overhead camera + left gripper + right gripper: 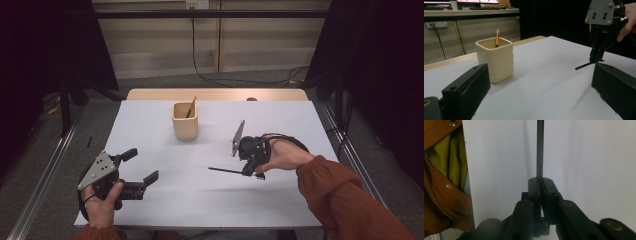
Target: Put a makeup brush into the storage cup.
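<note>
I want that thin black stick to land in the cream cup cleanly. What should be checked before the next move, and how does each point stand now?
1. Right gripper shut on the black stick: ok.
2. Stick clear of the white table: cannot tell.
3. Cream cup upright, mouth free: ok, though a brown stick leans inside.
4. Path from stick to cup unobstructed: ok.
5. Left gripper open and away from the cup: ok.

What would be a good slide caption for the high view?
Right hand-held gripper pinches a thin black stick over the white table; left hand-held gripper open, beige cup beyond.
</note>
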### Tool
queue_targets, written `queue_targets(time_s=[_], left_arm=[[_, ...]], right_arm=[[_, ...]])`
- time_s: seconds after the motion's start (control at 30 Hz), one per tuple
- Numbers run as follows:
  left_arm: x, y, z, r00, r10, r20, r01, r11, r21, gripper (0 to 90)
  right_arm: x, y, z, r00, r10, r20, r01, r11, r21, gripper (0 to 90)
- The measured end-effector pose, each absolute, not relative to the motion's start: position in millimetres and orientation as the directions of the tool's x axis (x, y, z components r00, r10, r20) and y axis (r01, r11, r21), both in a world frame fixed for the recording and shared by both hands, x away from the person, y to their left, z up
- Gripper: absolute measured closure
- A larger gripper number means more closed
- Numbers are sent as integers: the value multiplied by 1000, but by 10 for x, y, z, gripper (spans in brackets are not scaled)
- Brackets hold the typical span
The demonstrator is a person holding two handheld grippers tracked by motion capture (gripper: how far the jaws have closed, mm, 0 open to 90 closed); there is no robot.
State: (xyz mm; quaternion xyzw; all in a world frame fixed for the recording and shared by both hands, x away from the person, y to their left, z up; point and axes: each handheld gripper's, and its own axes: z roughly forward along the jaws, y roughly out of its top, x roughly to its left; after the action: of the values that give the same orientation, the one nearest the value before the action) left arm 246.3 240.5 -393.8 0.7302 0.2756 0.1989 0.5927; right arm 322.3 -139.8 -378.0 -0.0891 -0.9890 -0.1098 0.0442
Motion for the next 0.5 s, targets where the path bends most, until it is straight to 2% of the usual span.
queue_targets(time_s=[0.5], left_arm=[[2729, 2075, -3685, 849, 527, -23, 170, -233, 958, 18]], right_arm=[[3231, -1370, -3822, -980, 165, 112, 185, 963, 198, 861]])
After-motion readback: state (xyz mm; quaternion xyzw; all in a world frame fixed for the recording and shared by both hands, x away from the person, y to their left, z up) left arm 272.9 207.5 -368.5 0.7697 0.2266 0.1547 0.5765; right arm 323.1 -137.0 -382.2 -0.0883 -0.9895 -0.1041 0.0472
